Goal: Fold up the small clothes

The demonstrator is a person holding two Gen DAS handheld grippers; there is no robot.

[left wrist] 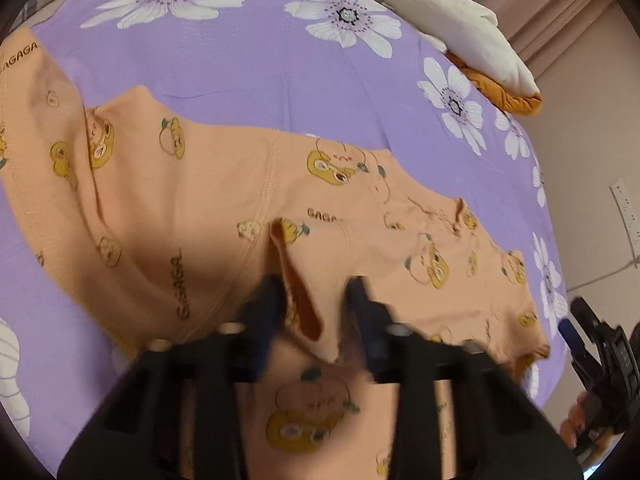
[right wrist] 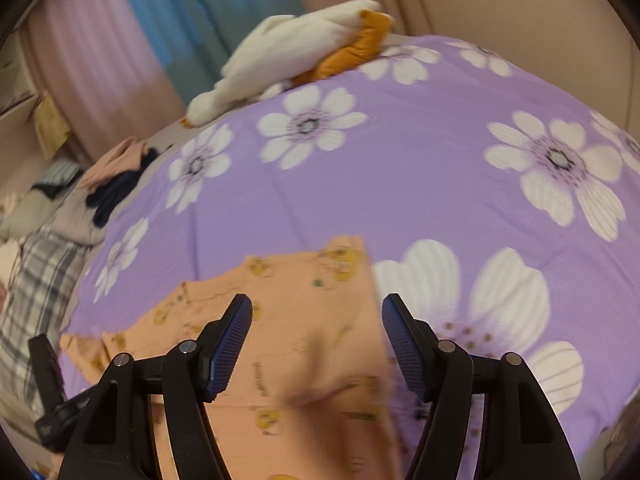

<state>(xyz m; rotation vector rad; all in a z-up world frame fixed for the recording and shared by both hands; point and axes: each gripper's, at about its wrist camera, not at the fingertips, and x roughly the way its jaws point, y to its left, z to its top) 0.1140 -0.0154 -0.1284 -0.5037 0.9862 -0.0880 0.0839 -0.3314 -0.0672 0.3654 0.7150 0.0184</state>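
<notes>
1. Peach cotton printed with yellow cartoon ducks and "GAGAGA" lettering made up the small garment point(left wrist: 192, 200), which lay spread across a purple bedsheet point(left wrist: 256, 60) patterned with large white flowers.
2. The left hand-held gripper point(left wrist: 316, 300) sat over the garment's near part, where a raised fold point(left wrist: 300, 280) of the peach cloth stood between its blue pads; the frame was blurred there, so the pads seemed to be pinching the fold rather than plainly doing so.
3. The right hand-held gripper point(right wrist: 316, 344) hung above the garment's edge with its jaws well apart and nothing between them.
4. A cream and mustard bundle of cloth point(right wrist: 296, 52) rested at the far side of the bed, well apart from the garment.
5. Pink and blue curtains point(right wrist: 168, 20) hung behind the bed.
</notes>
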